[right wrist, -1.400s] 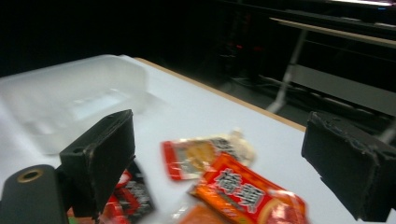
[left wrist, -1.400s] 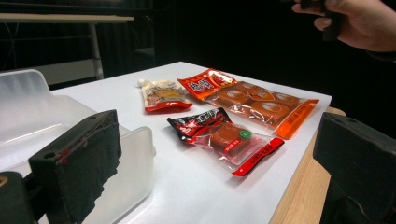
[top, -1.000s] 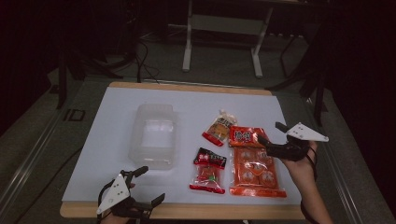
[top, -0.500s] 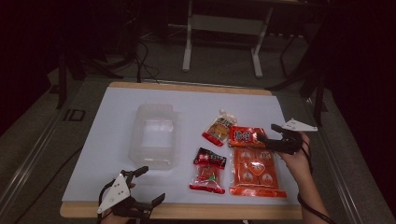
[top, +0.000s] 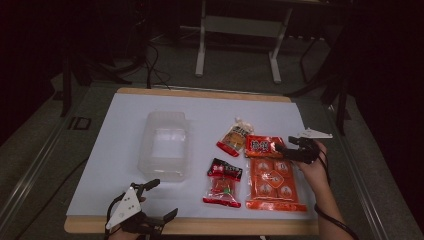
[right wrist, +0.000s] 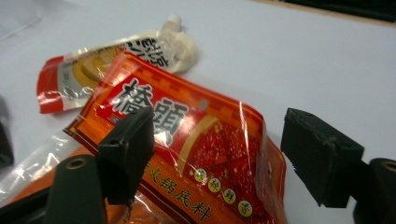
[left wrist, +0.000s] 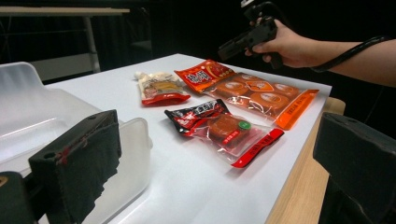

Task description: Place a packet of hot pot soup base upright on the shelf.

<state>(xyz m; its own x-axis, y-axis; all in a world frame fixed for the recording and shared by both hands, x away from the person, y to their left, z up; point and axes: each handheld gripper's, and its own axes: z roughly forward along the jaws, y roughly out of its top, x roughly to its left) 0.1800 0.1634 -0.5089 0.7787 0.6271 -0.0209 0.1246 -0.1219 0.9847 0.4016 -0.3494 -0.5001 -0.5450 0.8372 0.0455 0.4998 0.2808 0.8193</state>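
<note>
Two wide-apart jaws of right gripper (right wrist: pixel 219 158) over orange packet (right wrist: pixel 187 154) printed 橋頭 and 火锅底料; left gripper (top: pixel 150 202) likewise agape.

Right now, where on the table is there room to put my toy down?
Bare patches: the far strip behind the clear tub, the left edge beside it, and the near-left corner by the left gripper. It's crowded on the right, where four snack packets lie close together near the right gripper.

Dark lab, white table (top: pixel 125 125), cabled floor (top: pixel 150 60)
</note>
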